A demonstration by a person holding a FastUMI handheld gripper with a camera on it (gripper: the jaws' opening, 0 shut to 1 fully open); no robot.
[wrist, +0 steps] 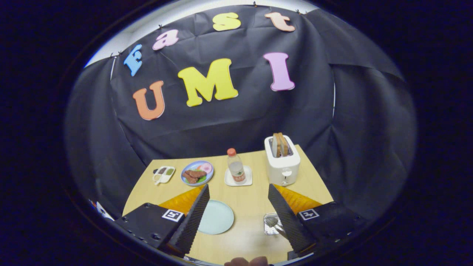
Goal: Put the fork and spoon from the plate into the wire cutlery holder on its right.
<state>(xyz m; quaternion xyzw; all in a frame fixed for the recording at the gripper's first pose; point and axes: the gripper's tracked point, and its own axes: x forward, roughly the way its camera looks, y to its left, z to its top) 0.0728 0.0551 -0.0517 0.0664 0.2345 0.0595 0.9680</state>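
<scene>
Gripper view gives us the claw (236, 212) spread wide, its two black ribbed fingers (196, 218) well apart and pressing on nothing, raised above the light wooden table (251, 207). Between the fingers, close against the left one, lies the round pale blue plate (218, 218), and we see its surface bare. Just inside the right finger stands the small silver wire cutlery holder (271, 223), partly hidden by that finger, with a metal utensil (274, 222) resting in it; we cannot tell whether it is the fork or the spoon, nor whether both are there.

Beyond the fingers, along the far side of the table, we see a white compartment dish (163, 174) with dark and green contents, then a blue plate of toy food (197, 173), then a clear plastic bottle with an orange cap (235, 167) upright on a white square coaster (238, 180), and a white toaster (282, 162) with two brown slices upright in its slots.
</scene>
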